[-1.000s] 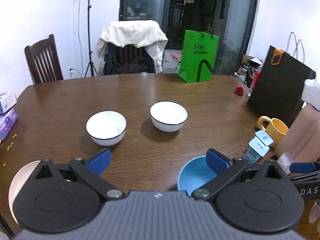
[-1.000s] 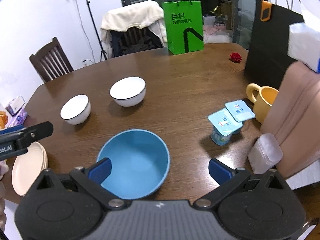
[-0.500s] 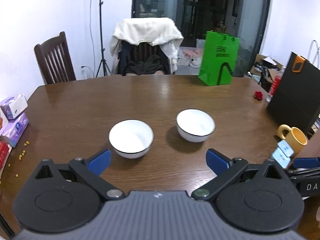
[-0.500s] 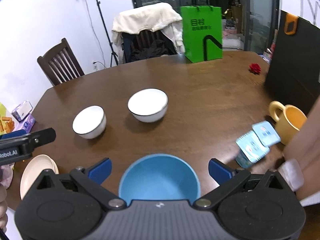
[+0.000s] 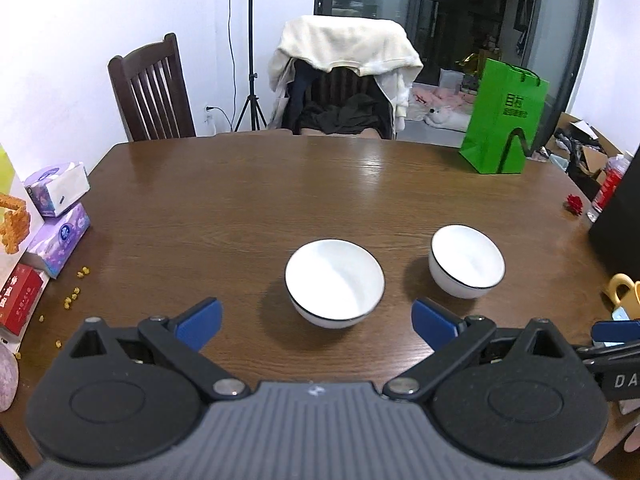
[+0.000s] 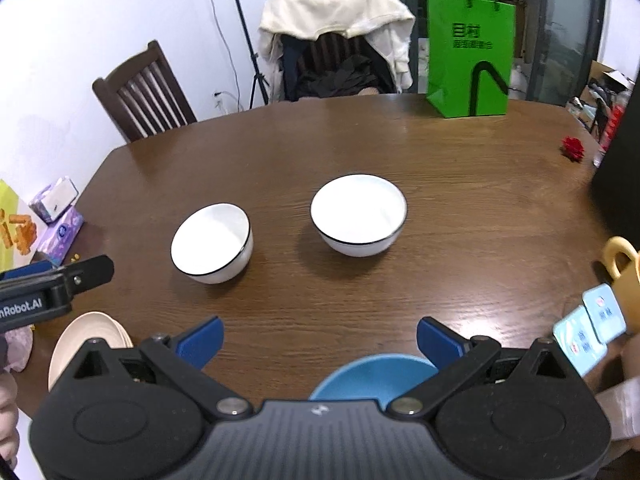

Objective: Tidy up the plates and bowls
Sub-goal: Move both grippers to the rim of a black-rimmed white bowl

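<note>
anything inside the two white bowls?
Both white bowls, the left white bowl and the right white bowl, show bare white interiors, nothing inside. The blue bowl is mostly hidden behind the right gripper.

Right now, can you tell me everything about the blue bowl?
The blue bowl shows only in the right wrist view, at the near edge of the brown table, mostly hidden behind the right gripper. Only its far rim and part of the inside show: plain light blue, smooth, matte, nothing visible in that part. It sits upright, just below the open blue fingers; whether they touch it cannot be told.
</note>
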Demonstrator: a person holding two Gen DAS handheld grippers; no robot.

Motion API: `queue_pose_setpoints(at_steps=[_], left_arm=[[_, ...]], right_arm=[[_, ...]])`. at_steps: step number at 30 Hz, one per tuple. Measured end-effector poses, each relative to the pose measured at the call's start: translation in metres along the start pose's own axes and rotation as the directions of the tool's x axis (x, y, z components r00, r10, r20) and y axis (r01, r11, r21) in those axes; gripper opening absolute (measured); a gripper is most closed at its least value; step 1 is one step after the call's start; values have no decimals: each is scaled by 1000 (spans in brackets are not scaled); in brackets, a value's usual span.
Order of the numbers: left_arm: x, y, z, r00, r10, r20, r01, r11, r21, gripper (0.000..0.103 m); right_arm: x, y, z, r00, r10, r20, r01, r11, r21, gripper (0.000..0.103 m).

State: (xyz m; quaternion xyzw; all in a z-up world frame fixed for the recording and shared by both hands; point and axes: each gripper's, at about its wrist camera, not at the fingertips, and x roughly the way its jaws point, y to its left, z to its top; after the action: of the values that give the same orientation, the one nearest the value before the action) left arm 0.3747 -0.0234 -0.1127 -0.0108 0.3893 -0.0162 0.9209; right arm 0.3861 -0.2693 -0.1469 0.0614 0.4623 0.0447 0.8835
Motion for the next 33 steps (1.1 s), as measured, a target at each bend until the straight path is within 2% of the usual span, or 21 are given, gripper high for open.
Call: queue_pose_setpoints(at_steps=[11,23,25,29,33], left_arm=[[43,26,20,998,53,-36,-54,998,-39,103],[98,60,41,988,111,-109,-120,990,-80,102],[108,64,42,985,114,-129,-126,988,-86,102],[128,69,41,978,113,-174,-131,987,-96,101],[146,72,41,970,105,-220,-132,985,-109,97]], right_arm=[[49,42,43,998,15,-60,-20,996,-84,103],[106,77,74,990,19,-140,-36,992,-121,101],[115,80,78,988,16,-157,-36,992,-123,96],[131,84,84,983,0,-184,-22,993,-119,94],[144,85,87,977,2,-213,-27,993,-118,85]])
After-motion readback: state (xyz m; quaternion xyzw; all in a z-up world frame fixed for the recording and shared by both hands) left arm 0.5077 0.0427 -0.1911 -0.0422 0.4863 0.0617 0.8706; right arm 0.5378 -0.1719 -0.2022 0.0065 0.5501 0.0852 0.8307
